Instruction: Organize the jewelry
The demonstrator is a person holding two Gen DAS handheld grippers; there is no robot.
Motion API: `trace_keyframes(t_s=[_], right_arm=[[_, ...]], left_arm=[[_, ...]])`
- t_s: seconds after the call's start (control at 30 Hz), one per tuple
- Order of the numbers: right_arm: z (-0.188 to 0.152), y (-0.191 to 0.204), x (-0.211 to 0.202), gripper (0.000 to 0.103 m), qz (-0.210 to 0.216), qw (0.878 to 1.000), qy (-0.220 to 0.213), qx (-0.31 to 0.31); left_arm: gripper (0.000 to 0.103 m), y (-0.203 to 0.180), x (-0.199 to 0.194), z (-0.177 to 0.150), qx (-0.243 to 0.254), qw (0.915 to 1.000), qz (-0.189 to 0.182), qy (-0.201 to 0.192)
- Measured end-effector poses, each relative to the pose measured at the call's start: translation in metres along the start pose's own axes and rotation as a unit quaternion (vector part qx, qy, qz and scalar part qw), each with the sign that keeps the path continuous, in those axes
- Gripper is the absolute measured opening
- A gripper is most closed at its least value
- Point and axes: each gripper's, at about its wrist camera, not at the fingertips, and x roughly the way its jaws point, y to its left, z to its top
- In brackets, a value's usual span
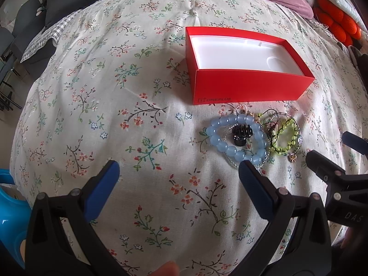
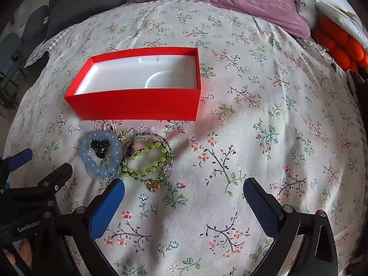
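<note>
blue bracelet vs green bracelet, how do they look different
The blue bracelet has large, cloudy pale beads packed tight; the green bracelet has small yellow-green beads laced on dark cord. A black hair claw lies inside the blue one only. Both lie flat on the floral bedspread, touching.

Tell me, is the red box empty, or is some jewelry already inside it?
Empty. The red box stands open and shows only its bare white liner; the blue bead bracelet and green bead bracelet lie on the bedspread in front of it.
</note>
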Motion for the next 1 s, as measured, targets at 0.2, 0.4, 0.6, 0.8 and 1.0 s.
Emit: trace_keyframes(t_s=[0.2,0.4,0.6,0.8,1.0], right_arm=[[0.001,0.000,0.000,0.103,-0.006,1.000,-0.003,-0.003],[-0.001,0.001,-0.001,0.103,-0.031,0.999,-0.019,-0.016],[0.000,0.000,-0.001,0.103,-0.022,1.000,-0.009,-0.011],[0.002,0.000,0.000,0.103,-0.011,1.000,0.001,-0.007],[0.005,-0.005,0.003,0.103,0.013,1.000,0.002,0.003]], left_arm=[[0.103,-0.002,0.001,0.000,0.000,1.0000,-0.002,0.001],[0.103,0.000,-0.001,0.002,0.004,1.0000,-0.002,0.002],[0.103,0.000,-0.003,0.001,0.011,0.9999,0.002,0.001],[0.103,0.003,-0.005,0.002,0.008,0.9999,-0.009,-0.005],[0.103,0.015,-0.004,0.008,-0.005,0.9987,-0.051,0.001]])
